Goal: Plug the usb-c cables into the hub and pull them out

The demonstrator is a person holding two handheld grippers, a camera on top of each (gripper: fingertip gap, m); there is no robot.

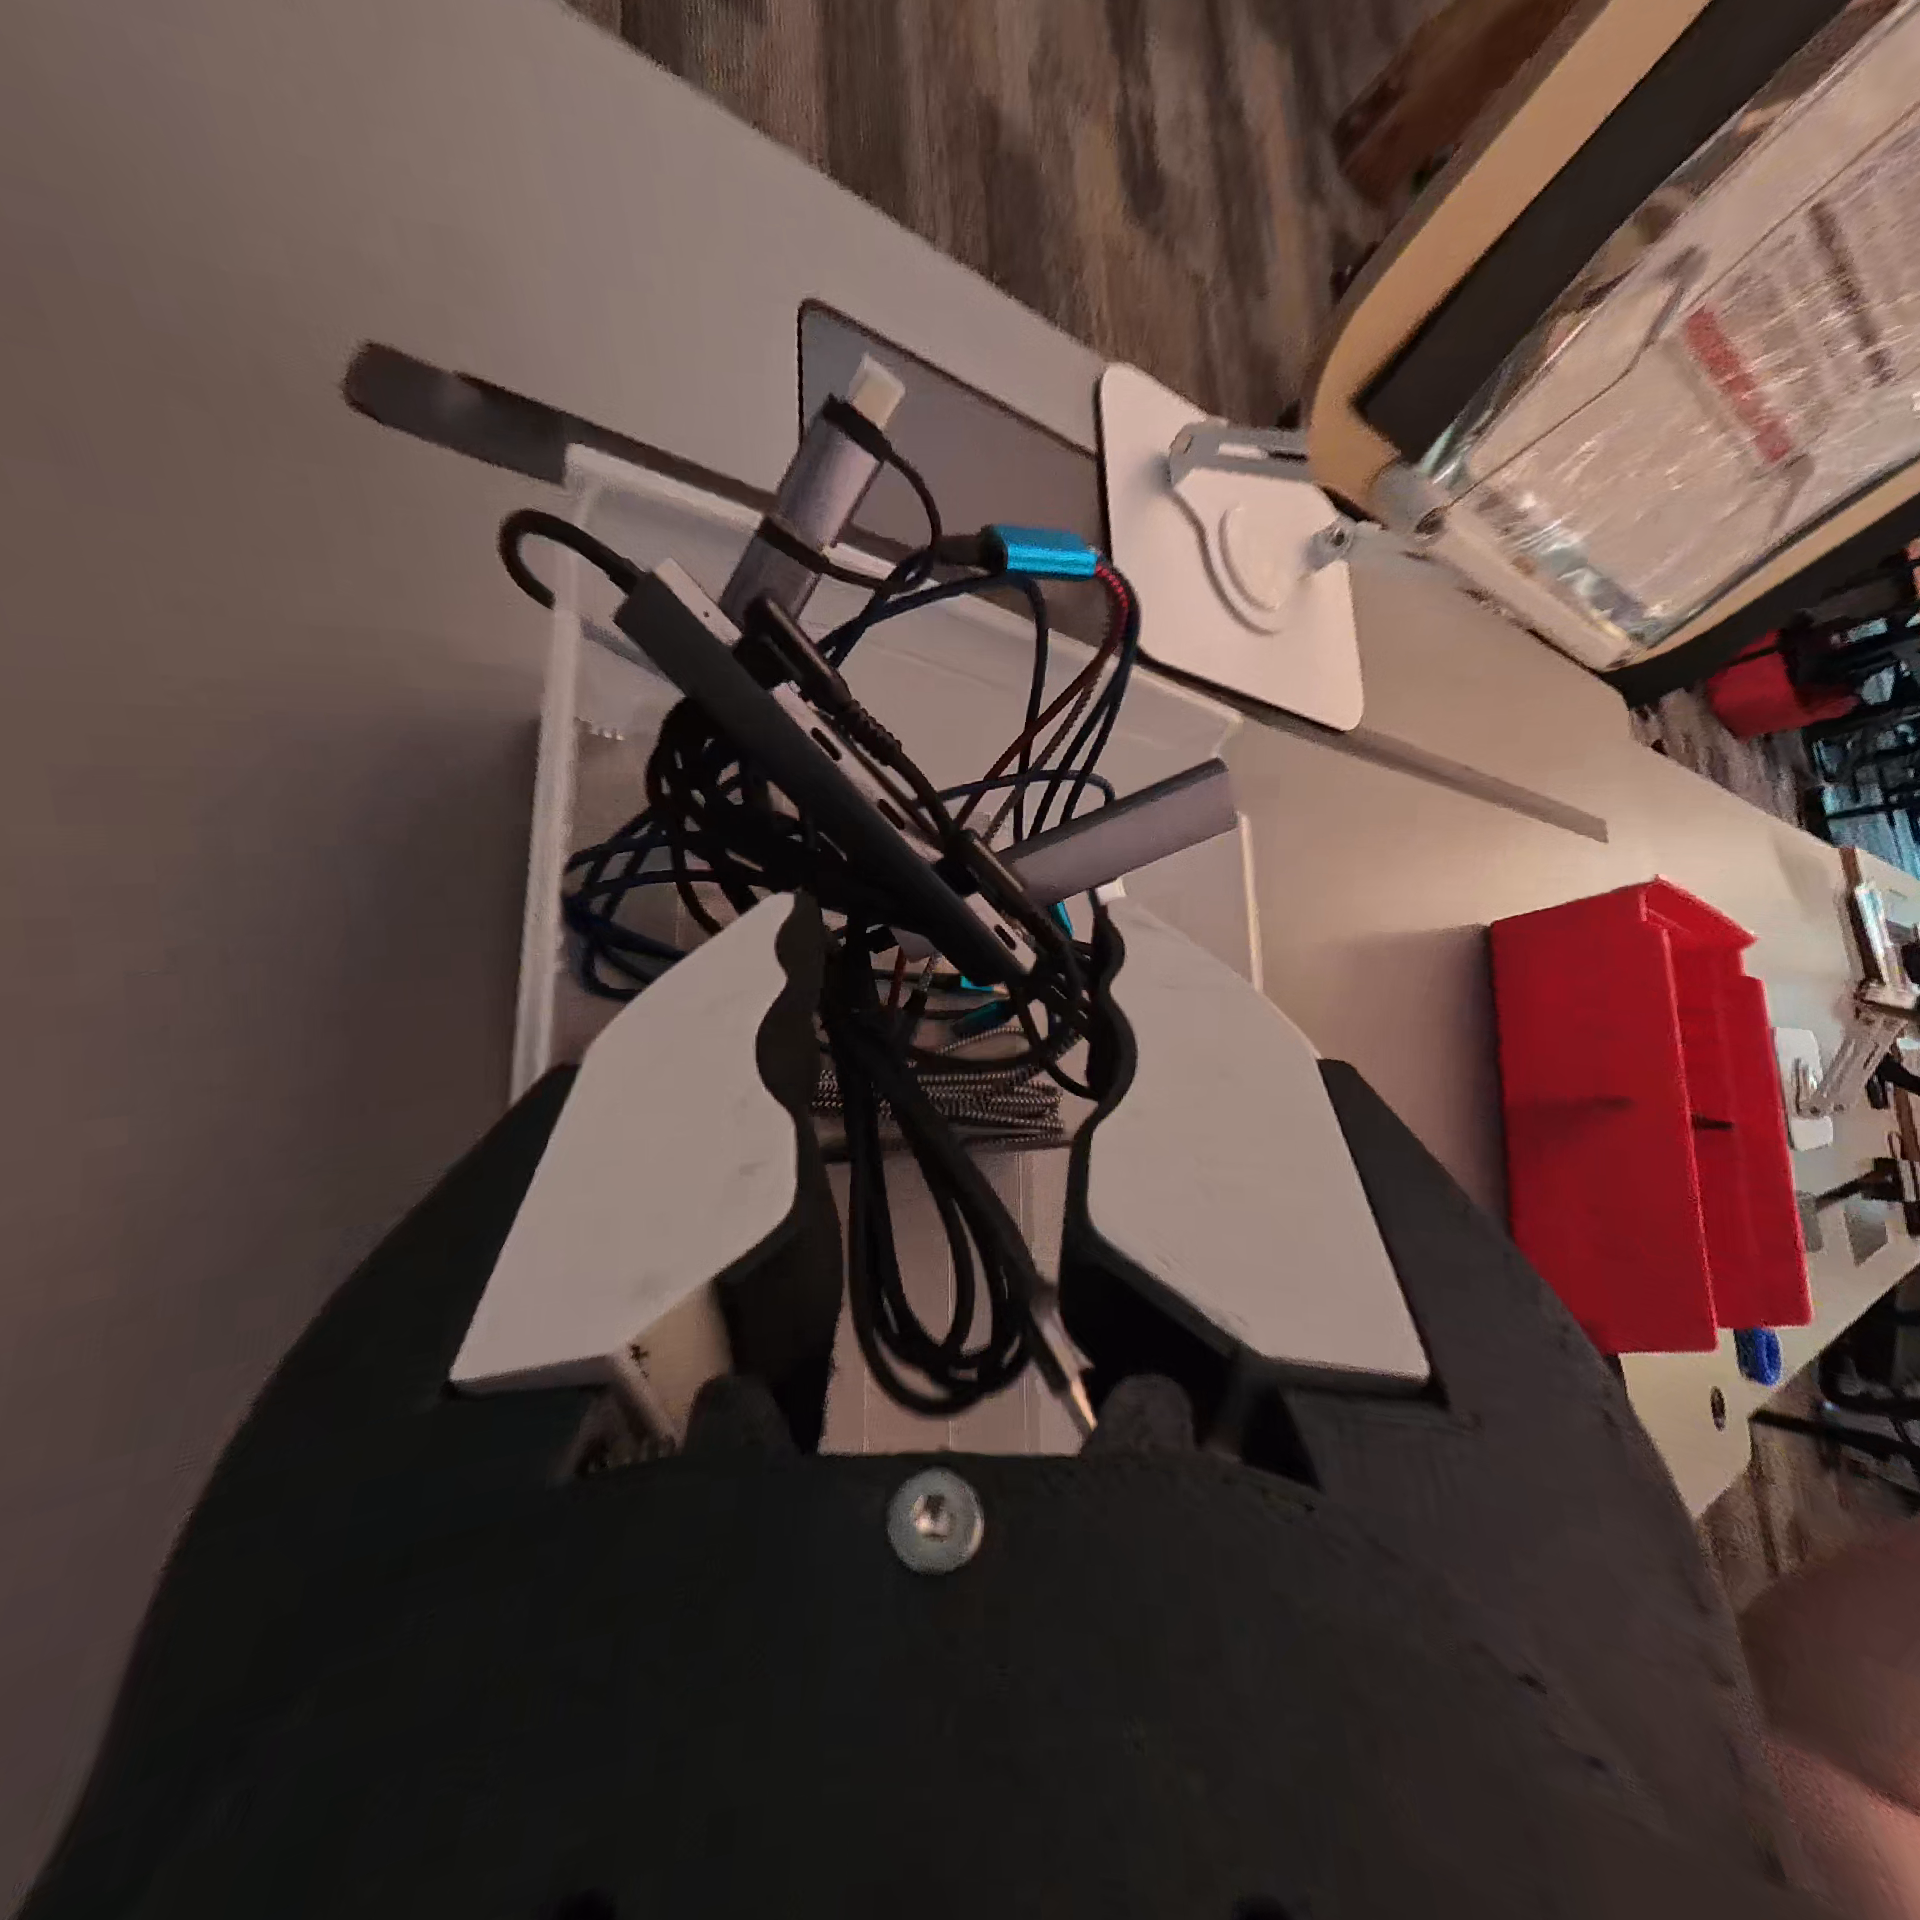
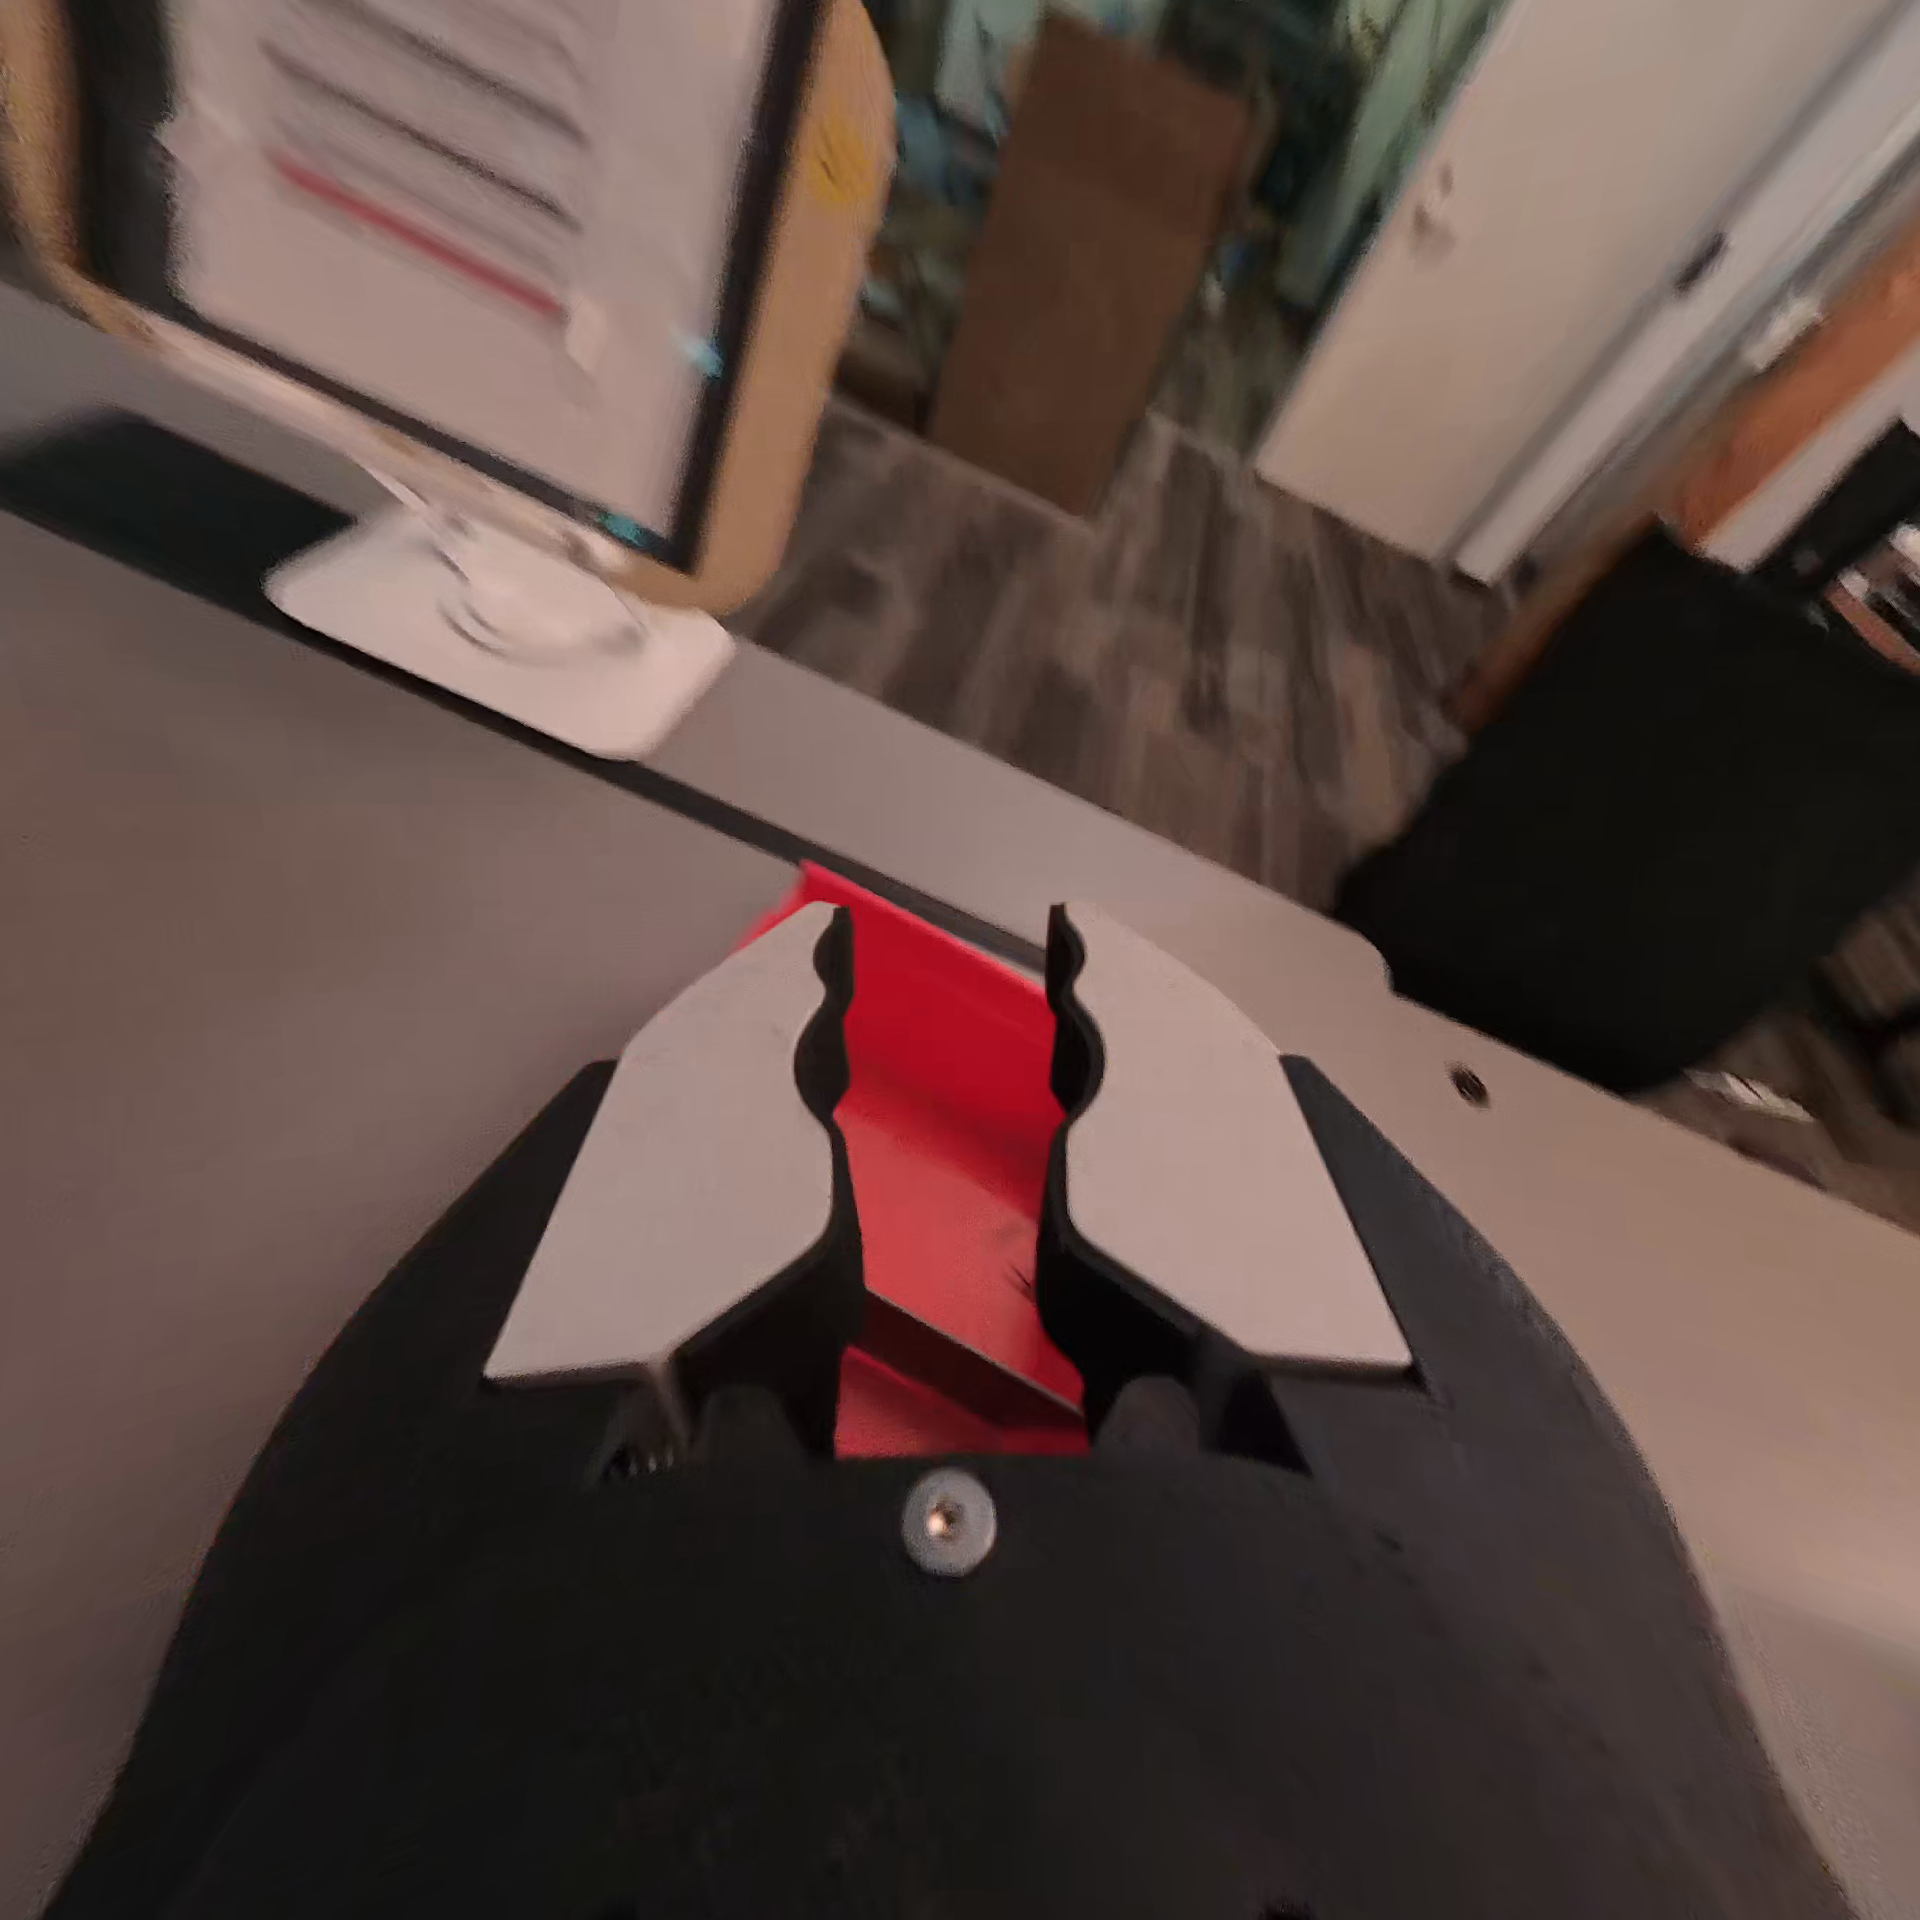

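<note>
One hub (image 1: 831, 769) beyond left hand-held gripper (image 1: 951, 935)

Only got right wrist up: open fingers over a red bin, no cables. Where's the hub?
Observer: In the left wrist view, the hub lies tilted on top of a cable tangle inside a white tray.
Operator: Left gripper on it?
Observer: No. The left gripper is open, its fingertips either side of the black cables, with nothing clamped.
Operator: Anything plugged in?
Observer: One black plug appears seated in the hub's side. The ports further along look empty.
</note>
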